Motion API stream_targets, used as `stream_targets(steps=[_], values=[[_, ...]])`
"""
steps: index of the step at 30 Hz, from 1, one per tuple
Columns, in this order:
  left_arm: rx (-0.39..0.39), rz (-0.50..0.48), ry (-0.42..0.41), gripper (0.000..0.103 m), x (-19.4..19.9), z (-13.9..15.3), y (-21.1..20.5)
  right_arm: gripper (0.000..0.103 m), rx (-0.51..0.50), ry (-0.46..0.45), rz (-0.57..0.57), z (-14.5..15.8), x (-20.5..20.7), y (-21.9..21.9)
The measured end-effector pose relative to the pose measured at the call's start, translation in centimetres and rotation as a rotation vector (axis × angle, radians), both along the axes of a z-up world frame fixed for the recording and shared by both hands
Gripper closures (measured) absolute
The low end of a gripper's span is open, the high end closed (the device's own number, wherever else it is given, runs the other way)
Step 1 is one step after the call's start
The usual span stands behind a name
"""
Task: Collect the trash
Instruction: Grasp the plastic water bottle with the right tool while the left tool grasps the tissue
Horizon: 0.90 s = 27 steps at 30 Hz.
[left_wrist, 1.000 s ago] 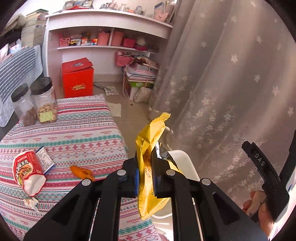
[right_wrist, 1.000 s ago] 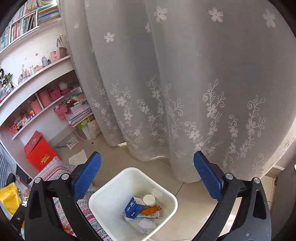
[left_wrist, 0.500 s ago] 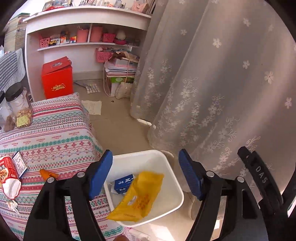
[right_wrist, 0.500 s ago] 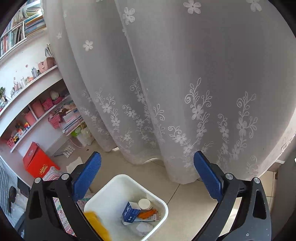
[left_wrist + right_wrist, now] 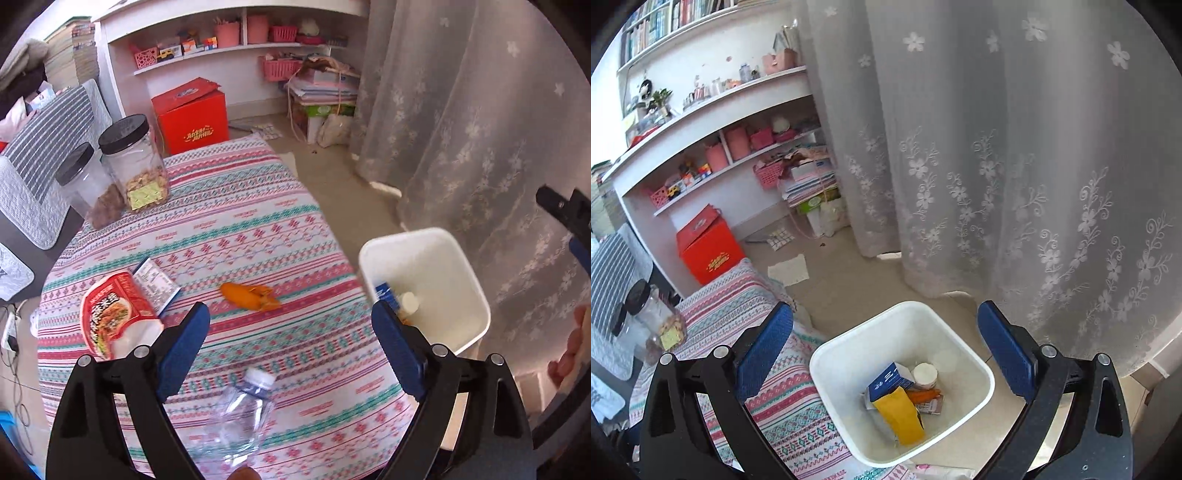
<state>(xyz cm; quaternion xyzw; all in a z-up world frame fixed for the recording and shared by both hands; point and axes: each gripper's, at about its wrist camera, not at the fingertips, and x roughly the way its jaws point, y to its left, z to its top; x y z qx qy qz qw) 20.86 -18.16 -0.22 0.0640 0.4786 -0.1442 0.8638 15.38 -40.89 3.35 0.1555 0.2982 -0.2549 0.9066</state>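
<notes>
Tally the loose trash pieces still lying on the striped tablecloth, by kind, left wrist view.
Clear plastic bottle: 1
Red snack wrapper: 1
Small white-and-blue packet: 1
Orange peel: 1
Total: 4

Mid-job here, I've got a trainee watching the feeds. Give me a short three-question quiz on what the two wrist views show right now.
1. True or false: the yellow wrapper lies inside the white bin.
2. Which item lies nearest the left gripper? A) orange peel B) clear plastic bottle C) red snack bag
3. Fill in: the two jars on the striped tablecloth have ____ lids.

Key
1. True; it rests against the blue carton.
2. B; the bottle lies between the open jaws, near the bottom of the view.
3. Black.

The right gripper is open and empty over the bin.
</notes>
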Motion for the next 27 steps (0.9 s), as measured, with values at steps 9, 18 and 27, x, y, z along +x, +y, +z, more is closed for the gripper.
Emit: stream_targets(steps=[9,18,27], values=[[0.200,0.006,0.275,0.016,-0.3,-6.3,9.0,0.007,0.035,0.036,0.095,-0.4,2.0,3.2],[0.108,0.289,0.404,0.016,-0.4,-11.2,18.2,0.007,0.042,0.065,0.184,-0.8,3.6,7.0],[-0.075,0.441,0.418,0.018,0.5,-14.0,22.3,0.007,0.014,0.126,0.256,-2.0,4.6,9.6]])
